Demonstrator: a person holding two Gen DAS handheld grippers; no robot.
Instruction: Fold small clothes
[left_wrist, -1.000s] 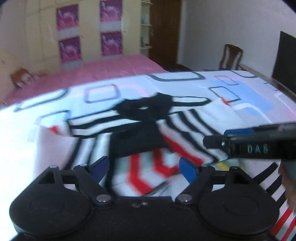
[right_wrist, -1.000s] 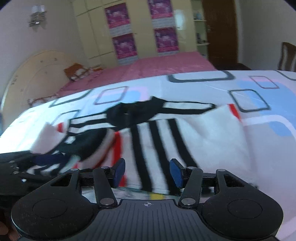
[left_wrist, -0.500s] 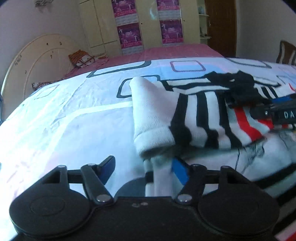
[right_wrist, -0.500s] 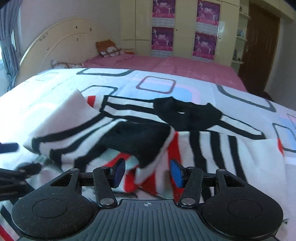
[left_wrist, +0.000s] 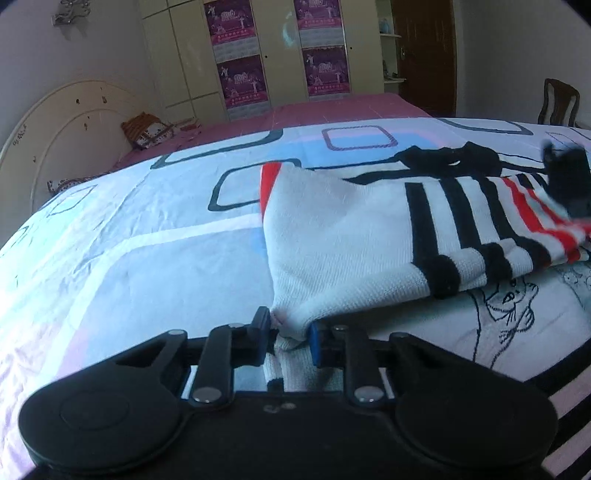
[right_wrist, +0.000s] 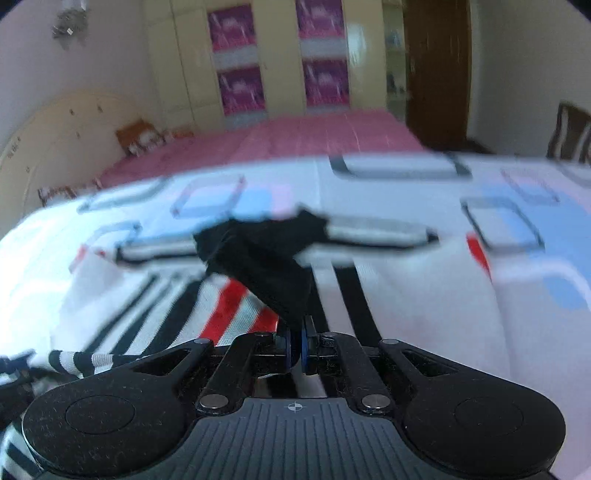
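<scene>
A small white sweater (left_wrist: 351, 243) with black and red stripes and a black collar (left_wrist: 447, 158) lies on the patterned bedsheet (left_wrist: 147, 236). My left gripper (left_wrist: 287, 334) is shut on the folded white sleeve edge of the sweater. My right gripper (right_wrist: 295, 345) is shut on the black cuff (right_wrist: 273, 266) of the other sleeve, which lies over the striped body (right_wrist: 229, 306). The right gripper also shows in the left wrist view (left_wrist: 567, 181), blurred, at the far right over the red stripes.
A pink bed cover (left_wrist: 332, 107) lies beyond the sheet, with a cream headboard (left_wrist: 66, 122) at the left. Wardrobes with purple posters (left_wrist: 240, 77) stand at the back, with a brown door (left_wrist: 424, 55) and a wooden chair (left_wrist: 557, 101) at the right.
Both grippers have shut on the sweater: the left on the white sleeve edge, the right on the black cuff. The right view is blurred from motion.
</scene>
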